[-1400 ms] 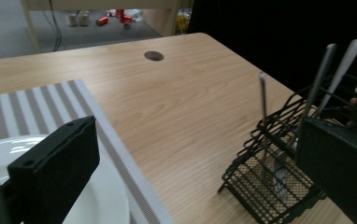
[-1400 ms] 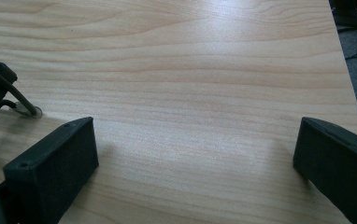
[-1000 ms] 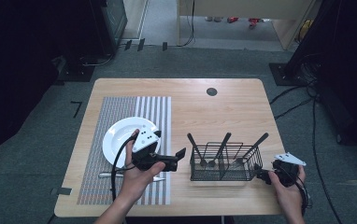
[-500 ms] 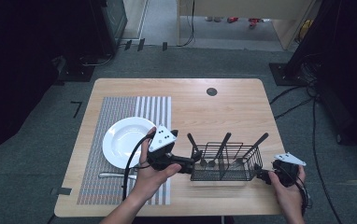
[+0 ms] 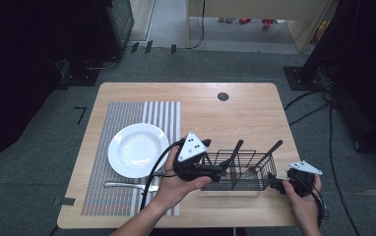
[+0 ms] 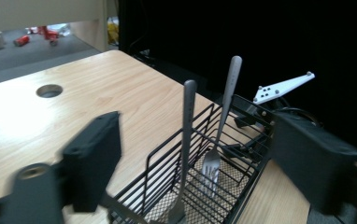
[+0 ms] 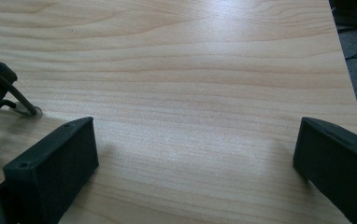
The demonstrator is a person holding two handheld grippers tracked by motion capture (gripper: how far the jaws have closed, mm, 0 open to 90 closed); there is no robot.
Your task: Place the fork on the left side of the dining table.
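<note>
Both jaws of the left gripper (image 5: 215, 171) stand wide apart at the left end of the black wire basket (image 5: 240, 169), with nothing held between them. In the left gripper view the two black jaws frame the basket, and two pieces of cutlery stand upright in it: a grey handle (image 6: 186, 135) nearer the camera and a fork (image 6: 216, 154) with its tines down in the mesh floor. The left hand (image 5: 176, 189) wraps the gripper's body from beneath, and a grey three-cornered plate with dark dots sits on top.

Going from the left of the desk (image 5: 245, 113): a striped grey placemat (image 5: 127, 196) lies on the left half, carrying a white plate (image 5: 138, 150), with a fork (image 5: 127, 185) flat on the mat just near of the plate. A round cable hole (image 5: 223, 96) lies in the far middle of the desk. The basket sits right of centre near the near edge, with dark handles leaning out of it.

At the right, the right gripper (image 5: 277, 184) rests just beside the basket's right end, held by the right hand (image 5: 306, 199). In the right gripper view its jaws are spread wide over bare wood, gripping nothing, with the basket's corner at the left edge.

No brand, label or writing can be read anywhere.
</note>
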